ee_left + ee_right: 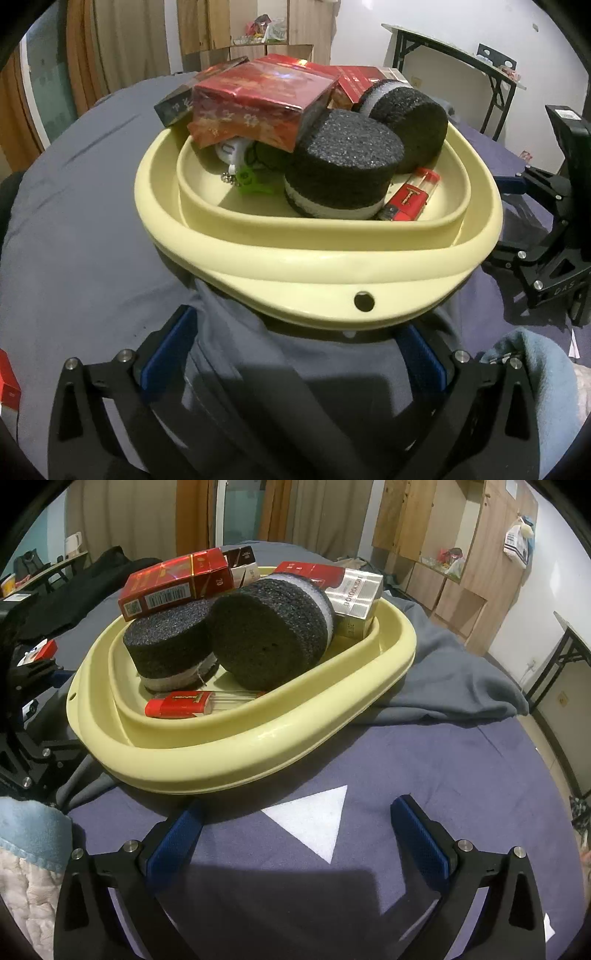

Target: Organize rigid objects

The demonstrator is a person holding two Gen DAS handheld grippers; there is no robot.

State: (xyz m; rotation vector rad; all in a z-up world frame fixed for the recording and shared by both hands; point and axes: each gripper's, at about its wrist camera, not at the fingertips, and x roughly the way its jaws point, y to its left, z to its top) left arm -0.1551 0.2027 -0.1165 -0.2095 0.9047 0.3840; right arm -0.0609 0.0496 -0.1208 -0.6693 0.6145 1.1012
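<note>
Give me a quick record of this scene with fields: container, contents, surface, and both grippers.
container: yellow basin
contents: two black foam discs, red lighter, red box, silver box, green keychain
surface: blue-grey cloth
left hand-held gripper: open, empty, near the basin rim
right hand-held gripper: open, empty

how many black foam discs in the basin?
2. One black foam cylinder with a white band stands upright near the front of the pale yellow plastic basin; the other leans tilted behind it. More may be hidden under the boxes.
</note>
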